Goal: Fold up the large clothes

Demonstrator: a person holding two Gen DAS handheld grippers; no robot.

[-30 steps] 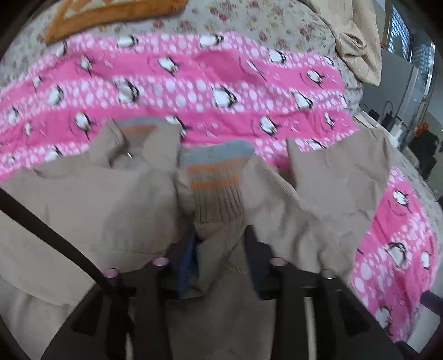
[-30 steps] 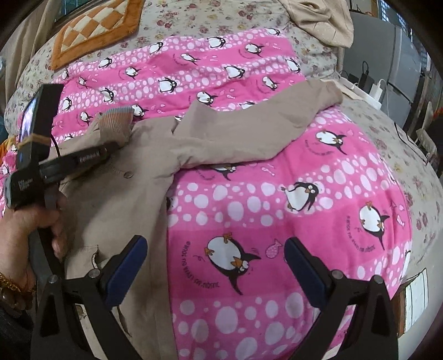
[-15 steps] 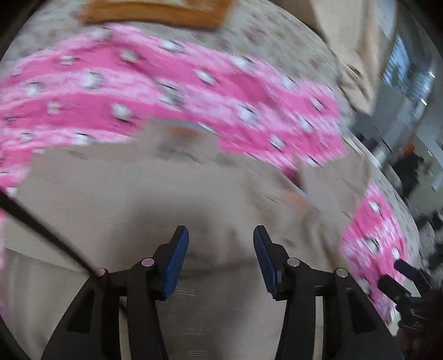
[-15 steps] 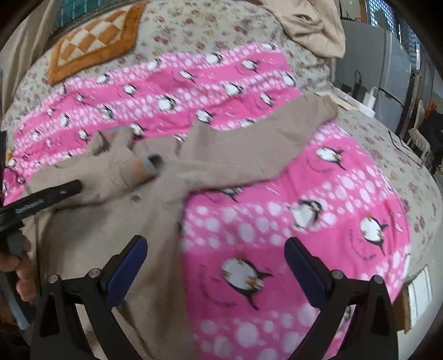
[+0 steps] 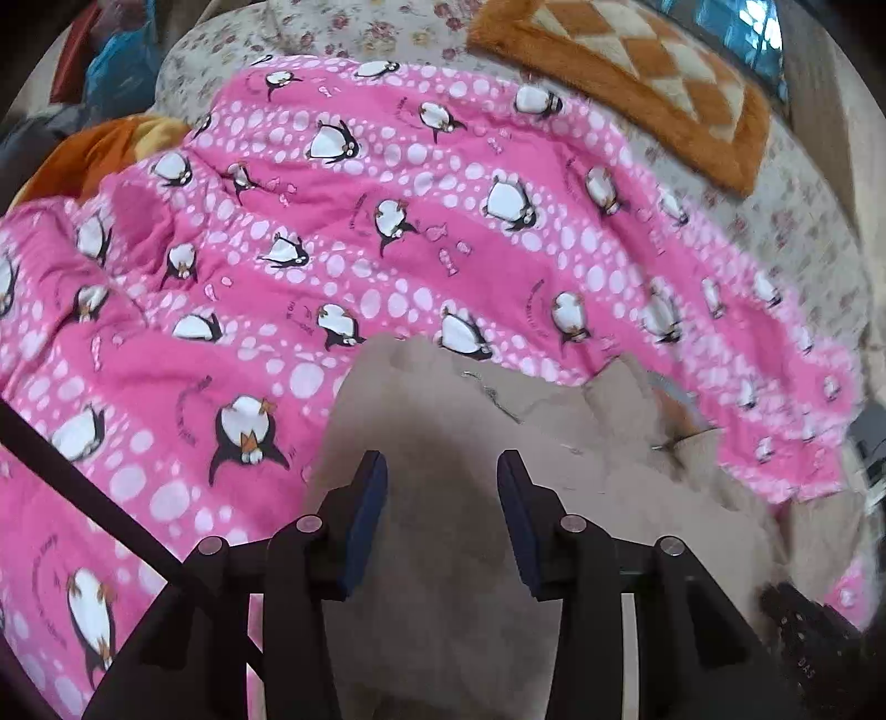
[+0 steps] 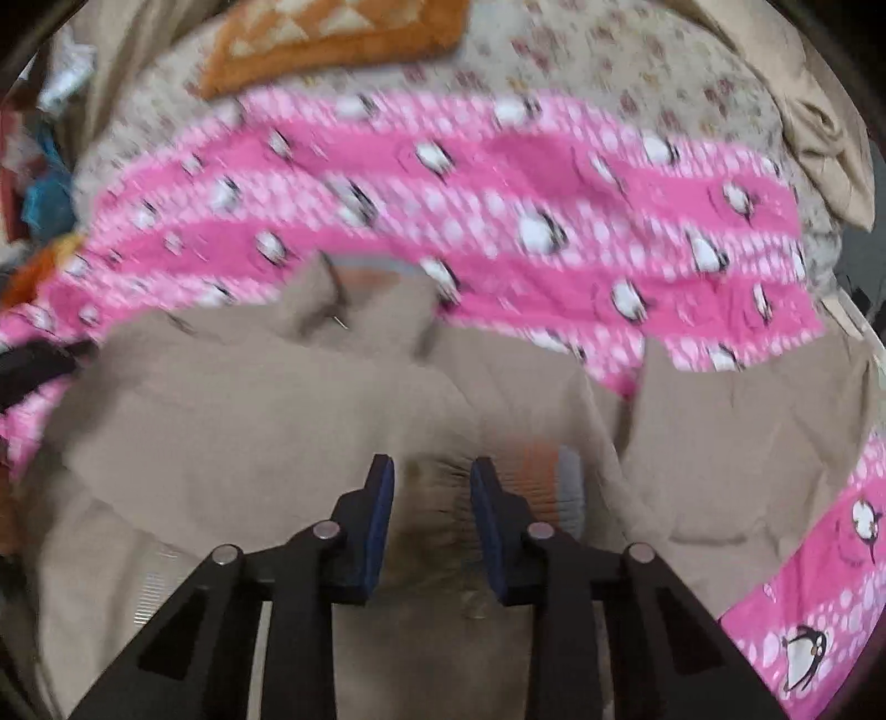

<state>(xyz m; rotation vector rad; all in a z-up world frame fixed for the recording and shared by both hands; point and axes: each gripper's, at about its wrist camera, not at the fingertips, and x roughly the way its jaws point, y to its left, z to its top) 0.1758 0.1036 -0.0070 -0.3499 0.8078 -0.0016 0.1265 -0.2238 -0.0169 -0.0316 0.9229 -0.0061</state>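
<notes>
A beige jacket (image 5: 443, 410) (image 6: 249, 410) lies spread on a pink penguin blanket (image 5: 387, 266) (image 6: 498, 166). Its striped rib collar (image 6: 365, 282) points to the far side. One sleeve is folded across the body, with its orange and grey cuff (image 6: 548, 476) just right of my right gripper (image 6: 432, 498). The right jaws are closing and puckered sleeve cloth is pinched between the pads. My left gripper (image 5: 441, 498) hangs over the jacket's left edge. Its jaws are closing, with smooth cloth below the gap and nothing gathered in it.
An orange checkered cushion (image 5: 637, 83) (image 6: 332, 39) lies at the far side on the floral bedsheet (image 5: 775, 232). A heap of beige cloth (image 6: 819, 111) sits at the far right. The other sleeve (image 6: 747, 421) spreads to the right over the blanket.
My left gripper let go of the striped-cuff sleeve and swung left to the jacket's edge. My right gripper moved from over the blanket onto the folded sleeve, and its jaws went from wide to narrow.
</notes>
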